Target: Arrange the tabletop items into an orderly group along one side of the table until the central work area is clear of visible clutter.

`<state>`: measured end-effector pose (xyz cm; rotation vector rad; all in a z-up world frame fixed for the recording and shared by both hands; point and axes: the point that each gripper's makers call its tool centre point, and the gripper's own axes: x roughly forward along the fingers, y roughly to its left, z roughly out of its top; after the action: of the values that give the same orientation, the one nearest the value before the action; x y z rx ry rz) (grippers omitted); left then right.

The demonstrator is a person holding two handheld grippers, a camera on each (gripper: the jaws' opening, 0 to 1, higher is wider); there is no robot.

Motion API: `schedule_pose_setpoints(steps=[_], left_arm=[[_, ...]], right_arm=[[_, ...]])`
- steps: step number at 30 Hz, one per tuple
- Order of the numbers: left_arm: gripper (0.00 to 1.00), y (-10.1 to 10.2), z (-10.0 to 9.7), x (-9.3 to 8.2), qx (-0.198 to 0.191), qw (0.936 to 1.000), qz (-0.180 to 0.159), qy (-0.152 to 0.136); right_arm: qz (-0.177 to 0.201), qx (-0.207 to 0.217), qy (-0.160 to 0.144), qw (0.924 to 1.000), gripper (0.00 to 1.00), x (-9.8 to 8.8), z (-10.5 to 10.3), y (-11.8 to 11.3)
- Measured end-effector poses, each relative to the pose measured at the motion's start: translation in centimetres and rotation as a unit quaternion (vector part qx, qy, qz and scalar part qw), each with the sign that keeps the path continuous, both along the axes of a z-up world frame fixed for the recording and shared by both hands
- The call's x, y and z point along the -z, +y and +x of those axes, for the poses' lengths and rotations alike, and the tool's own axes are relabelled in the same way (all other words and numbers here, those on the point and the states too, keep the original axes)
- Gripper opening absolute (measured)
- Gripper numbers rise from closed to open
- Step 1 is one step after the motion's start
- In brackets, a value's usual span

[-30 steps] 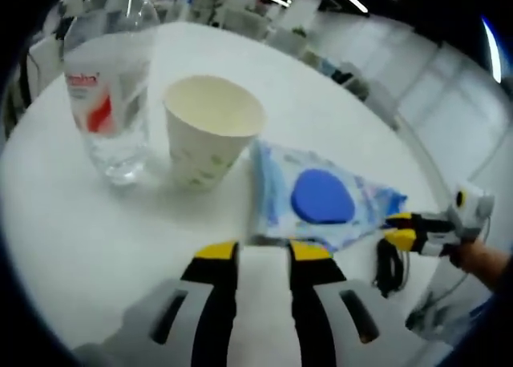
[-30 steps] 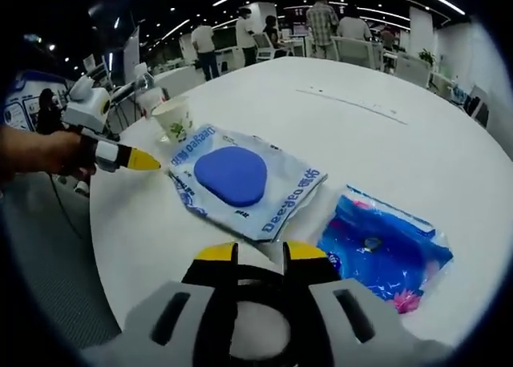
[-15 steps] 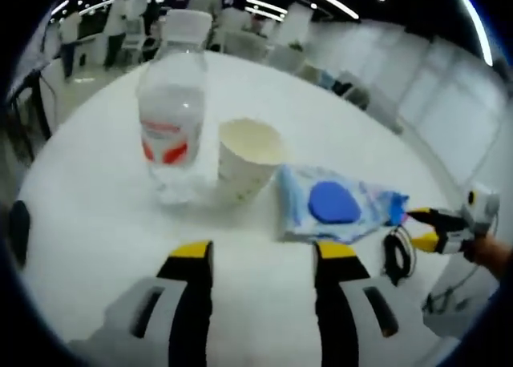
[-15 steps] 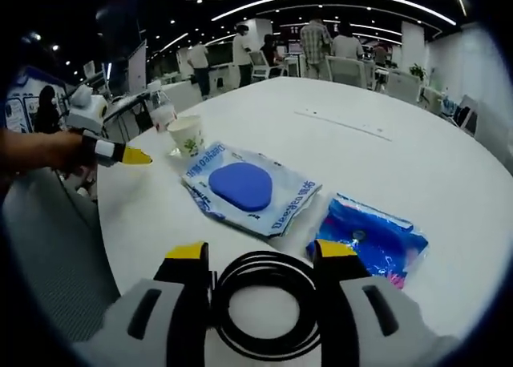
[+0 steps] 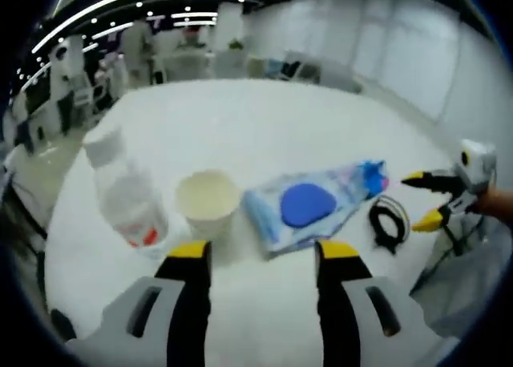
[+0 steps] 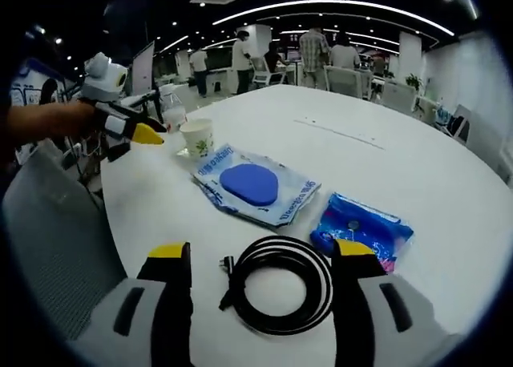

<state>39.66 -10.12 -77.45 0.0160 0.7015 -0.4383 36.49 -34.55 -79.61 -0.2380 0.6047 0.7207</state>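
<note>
White table point(image 6: 385, 155): both hand-held grippers now spread open, coiled cable point(image 6: 282, 284) released.

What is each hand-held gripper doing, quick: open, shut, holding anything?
Left hand-held gripper: open, empty.
Right hand-held gripper: open, empty, jaws either side of the cable.

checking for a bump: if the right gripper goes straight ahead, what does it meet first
Probably the coiled black cable, lying on the table between the open jaws of the right gripper. Beyond it lies the wipes pack.
</note>
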Motion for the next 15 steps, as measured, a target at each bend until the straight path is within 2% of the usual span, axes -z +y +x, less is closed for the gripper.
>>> schedule_pose_setpoints(steps=[5,10,15], left_arm=[[0.48,-0.6,0.3,-0.2,0.031,0.9994,0.011,0.005],[0.43,-0.8,1.1,-1.0,0.06,0.9977,0.032,-0.004],[0.35,-1.0,2.1,-1.2,0.09,0.9951,0.041,0.005]], right_arm=[[-0.006,0.009,-0.007,0.9999,0.76,-0.2,-0.7,-0.8],[-0.005,0.024,-0.012,0.9996,0.75,-0.4,-1.3,-1.6],[0.0,0.039,-0.02,0.999,0.75,-1.2,-1.7,-2.5]])
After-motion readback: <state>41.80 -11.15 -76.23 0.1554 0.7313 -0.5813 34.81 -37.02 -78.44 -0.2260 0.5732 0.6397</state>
